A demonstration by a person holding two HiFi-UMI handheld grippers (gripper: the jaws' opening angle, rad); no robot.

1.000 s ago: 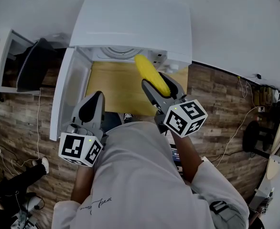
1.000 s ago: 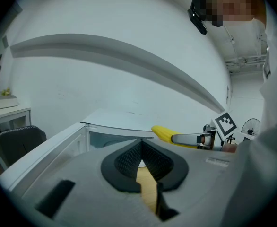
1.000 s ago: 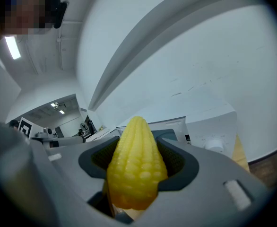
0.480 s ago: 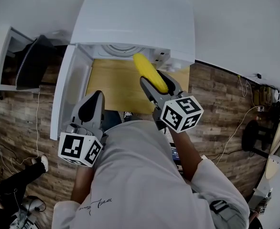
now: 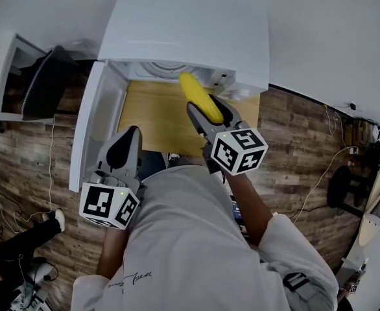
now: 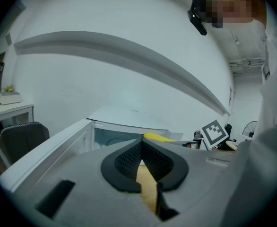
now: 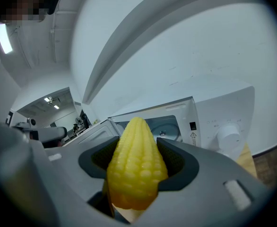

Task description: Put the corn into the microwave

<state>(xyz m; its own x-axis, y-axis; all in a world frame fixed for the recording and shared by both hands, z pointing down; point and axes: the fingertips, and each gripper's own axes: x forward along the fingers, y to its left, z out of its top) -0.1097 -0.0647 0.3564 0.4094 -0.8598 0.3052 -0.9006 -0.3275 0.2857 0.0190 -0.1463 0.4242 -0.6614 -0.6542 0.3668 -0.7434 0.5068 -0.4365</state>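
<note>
Clamping corn [image 5: 200, 99], right gripper [image 5: 213, 113] faces open microwave [image 5: 183, 31] on wooden table [image 5: 150, 118]; left gripper [image 5: 126, 140] closed, empty; wood-plank floor [image 5: 300, 141].

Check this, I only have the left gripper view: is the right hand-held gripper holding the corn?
Observer: Yes, the right gripper view shows the right hand-held gripper shut on the corn.
Operator: Inside the microwave yet?
Observer: No. Head view: corn is over the wooden surface, in front of its open cavity.
Operator: Cavity free?
Observer: Right gripper view shows only the turntable in the visible part.
</note>
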